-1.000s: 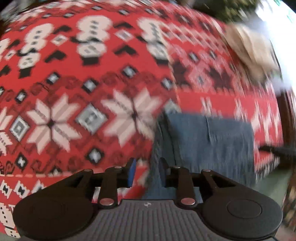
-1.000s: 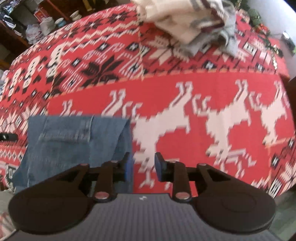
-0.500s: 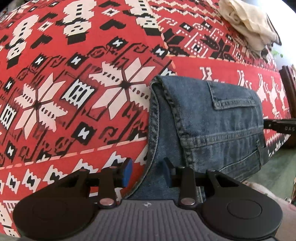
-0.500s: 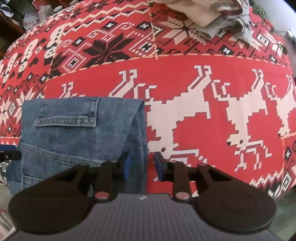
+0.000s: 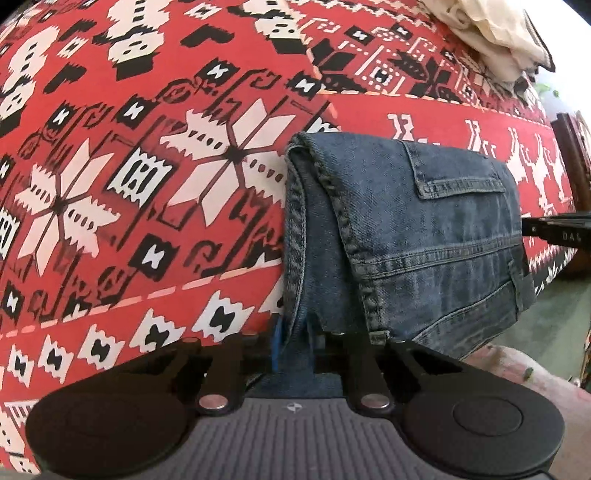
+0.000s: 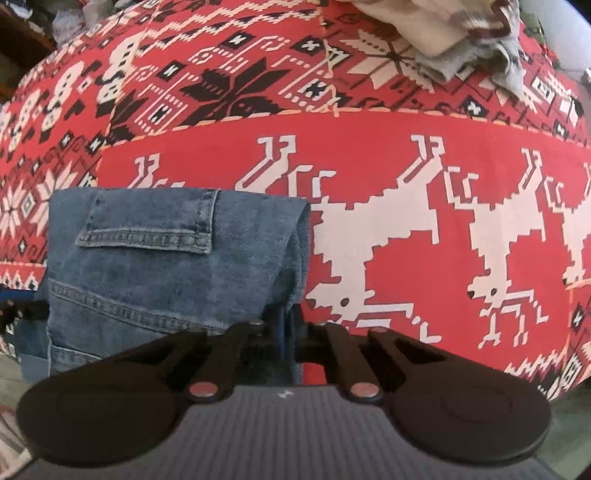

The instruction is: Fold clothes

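Inspector A: Nearest the left wrist camera, the left black two-finger gripper [image 5: 293,345] has its fingers drawn in on the near left edge of the folded blue denim jeans [image 5: 406,236]. The cloth sits between them.

Inspector B: On the right wrist camera, the right black two-finger gripper [image 6: 291,328] is likewise pinched on the jeans' [image 6: 159,266] near right edge. Both corners read as held.

Inspector A: The jeans lie as a compact layered bundle at the near edge of the red patterned woven bedspread [image 5: 147,166], pocket flap up, part overhanging the edge.

Inspector B: In judgement, the step is a two-handed hold on the near edge. That fits either a further fold away from the person or lifting a finished bundle aside; the pictures do not settle which.

Inspector A: Either way, both grips must stay level so the layers do not slip.

Inspector B: Writing?

Inspector A: A dark piece of the other gripper at the right border of the left view carries pale letters, seemingly "DAS", cut off [image 5: 570,234]. No garment label is legible.

Inspector B: Farthest off lies a heap of cream and grey clothes [image 6: 454,33].
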Motion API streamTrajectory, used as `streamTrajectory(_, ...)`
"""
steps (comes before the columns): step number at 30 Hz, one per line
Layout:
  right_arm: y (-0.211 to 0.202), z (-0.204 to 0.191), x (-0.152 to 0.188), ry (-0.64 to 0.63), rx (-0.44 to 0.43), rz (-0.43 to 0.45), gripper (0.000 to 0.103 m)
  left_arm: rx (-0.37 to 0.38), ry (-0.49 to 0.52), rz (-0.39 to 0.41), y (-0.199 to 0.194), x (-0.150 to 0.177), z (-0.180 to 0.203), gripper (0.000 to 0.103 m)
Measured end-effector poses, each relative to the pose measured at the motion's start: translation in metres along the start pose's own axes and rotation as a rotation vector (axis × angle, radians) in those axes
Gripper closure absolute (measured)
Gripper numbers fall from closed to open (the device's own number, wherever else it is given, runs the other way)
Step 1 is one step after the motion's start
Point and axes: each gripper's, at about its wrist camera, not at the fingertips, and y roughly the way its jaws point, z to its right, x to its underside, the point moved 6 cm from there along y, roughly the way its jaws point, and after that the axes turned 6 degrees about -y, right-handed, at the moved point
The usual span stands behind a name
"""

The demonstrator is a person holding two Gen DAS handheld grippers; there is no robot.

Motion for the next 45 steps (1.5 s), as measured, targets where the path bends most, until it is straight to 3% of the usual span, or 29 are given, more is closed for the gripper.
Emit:
streamTrajectory(4, -0.006, 0.002, -0.001, 0.014, -0.007, 0.001, 0.101, -0.022, -0.021, 0.011, -0.004, 0.000, 0.003, 0.097)
streamTrajectory(11, -0.041, -0.014, -0.016, -0.097, -0.012, 0.015, 0.102, -0.010, -0.105, 0.086, -0.042, 0.003, 0.015, 0.098)
streamTrajectory(14, -0.061, -0.030, -0.032, -0.165, -0.013, 0.040, 0.102, -0.010, -0.151, 0.129, -0.061, 0.006, 0.014, 0.098)
streamTrajectory(19, -0.086, -0.072, -0.082, -0.299, -0.017, 0.079, 0.102, 0.001, -0.327, 0.228, -0.099, 0.008, -0.015, 0.098)
streamTrajectory(22, -0.097, -0.114, -0.123, -0.418, -0.025, 0.094, 0.102, -0.009, -0.468, 0.302, -0.121, 0.008, -0.045, 0.098)
streamTrajectory(29, -0.102, -0.254, -0.226, -0.795, -0.045, 0.130, 0.102, -0.083, -0.769, 0.489, -0.160, 0.002, -0.113, 0.098)
streamTrajectory(38, -0.053, -0.418, -0.335, -1.177, -0.098, 0.066, 0.102, -0.102, -1.093, 0.575, -0.164, -0.018, -0.166, 0.098)
streamTrajectory(45, -0.023, -0.508, -0.380, -1.458, -0.106, 0.050, 0.102, -0.113, -1.255, 0.644, -0.160, -0.042, -0.185, 0.098)
